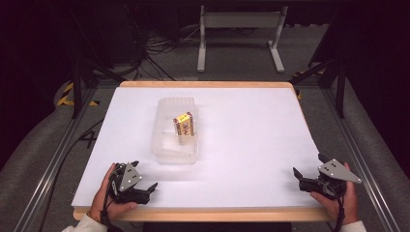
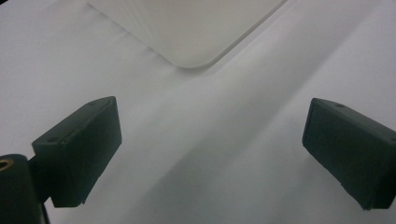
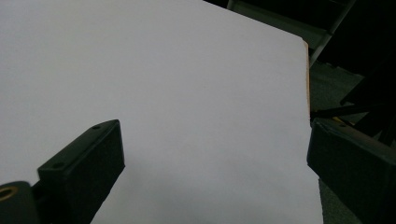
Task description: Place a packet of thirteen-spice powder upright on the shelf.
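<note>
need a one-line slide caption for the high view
Two hand-held claws, left and right, rest open at the near corners of a white table; a small box stands in a clear bin.

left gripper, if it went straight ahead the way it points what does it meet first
Probably the near rounded corner of the clear plastic tray; bare white table lies between it and the open left gripper. Depth is hard to judge.

Box [image 1: 184, 123] in tray [image 1: 167, 145] — mid-table [image 1: 251, 140], hand-held grippers at near corners — left [image 1: 147, 178], right [image 1: 306, 165]
</note>
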